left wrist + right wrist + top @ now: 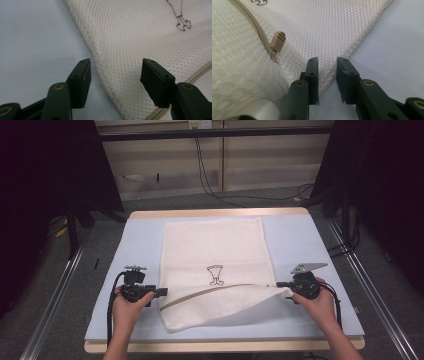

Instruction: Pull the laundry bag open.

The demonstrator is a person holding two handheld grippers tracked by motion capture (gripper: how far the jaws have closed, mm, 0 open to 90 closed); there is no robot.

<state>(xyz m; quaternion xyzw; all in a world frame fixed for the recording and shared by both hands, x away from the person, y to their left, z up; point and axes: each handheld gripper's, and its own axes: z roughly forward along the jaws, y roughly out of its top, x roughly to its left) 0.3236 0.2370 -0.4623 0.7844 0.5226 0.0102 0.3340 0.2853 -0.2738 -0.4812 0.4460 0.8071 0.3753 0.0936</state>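
Mesh bag (215,270) on the bench (140,240), edges being worked.
Left gripper (115,75) jaws wide, empty; right gripper (327,72) jaws narrow, straddling its 3 o'clock edge, unclamped; next, pinch.

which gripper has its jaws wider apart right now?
The left gripper: a broad gap, straddling the mesh bag's edge. The right gripper shows a narrow gap beside the zipper pull.
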